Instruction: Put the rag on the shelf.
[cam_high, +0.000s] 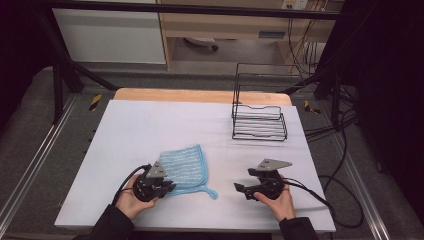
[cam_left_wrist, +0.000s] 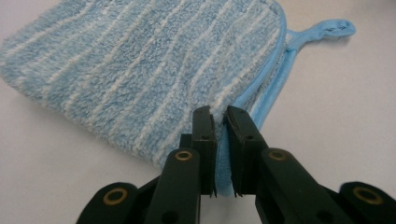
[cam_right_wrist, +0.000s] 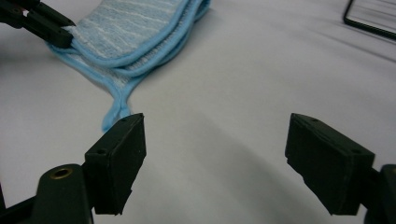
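A folded blue cloth (cam_high: 184, 165) with pale stripes and a hanging loop (cam_high: 212, 192) lies on the white table near its front. My left gripper (cam_high: 167, 188) is shut on the cloth's near edge; in the left gripper view the blue hem (cam_left_wrist: 223, 163) sits pinched between the jaws (cam_left_wrist: 221, 149). My right gripper (cam_high: 241, 188) hovers to the right of the cloth, apart from it, open with nothing between its jaws. In the right gripper view (cam_right_wrist: 215, 158) the cloth (cam_right_wrist: 126, 32) lies ahead at upper left, its loop (cam_right_wrist: 114, 114) trailing toward the jaws.
A black wire rack (cam_high: 259, 120) stands at the back right of the table (cam_high: 165, 125). Cables trail off the right side (cam_high: 325, 195). A wooden edge (cam_high: 200, 95) runs along the far end.
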